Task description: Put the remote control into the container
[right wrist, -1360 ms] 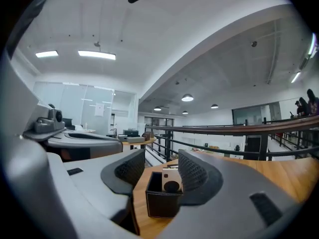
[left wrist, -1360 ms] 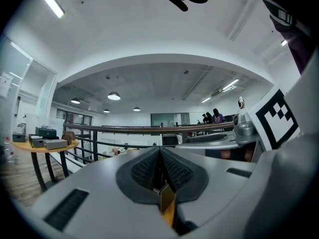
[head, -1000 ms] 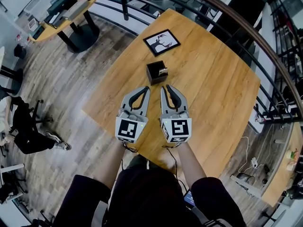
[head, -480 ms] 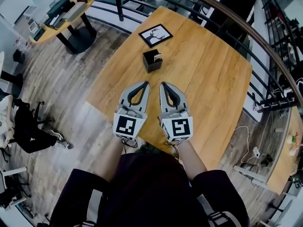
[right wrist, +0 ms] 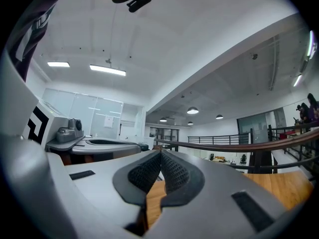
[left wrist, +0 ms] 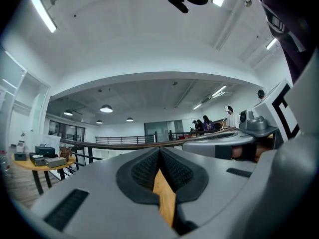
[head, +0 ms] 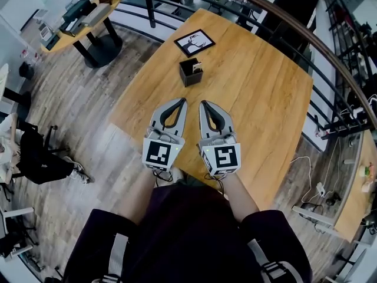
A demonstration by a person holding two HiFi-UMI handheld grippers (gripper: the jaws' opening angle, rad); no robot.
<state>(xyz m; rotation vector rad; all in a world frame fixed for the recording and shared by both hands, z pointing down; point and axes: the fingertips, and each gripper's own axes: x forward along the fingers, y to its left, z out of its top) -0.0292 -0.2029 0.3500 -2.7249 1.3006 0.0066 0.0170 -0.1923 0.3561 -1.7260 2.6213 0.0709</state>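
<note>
A small black box-shaped container [head: 190, 72] stands on the wooden table [head: 259, 99], and the remote control [head: 197, 68] stands upright inside it, its pale top showing above the rim. My left gripper [head: 182, 101] and right gripper [head: 203, 104] are side by side over the table's near part, well short of the container. Both are shut with nothing between the jaws. In the left gripper view the left gripper [left wrist: 159, 149] has its pads together, and in the right gripper view the right gripper [right wrist: 160, 152] likewise; neither view shows the container.
A black-framed picture [head: 194, 42] lies flat on the table beyond the container. A railing [head: 330, 58] curves round the table's far and right sides. To the far left stands a round table [head: 82, 16] with office gear; a chair [head: 35, 158] is on the floor at left.
Both grippers have drawn back a little from the container toward the person. The head view has shifted slightly.
</note>
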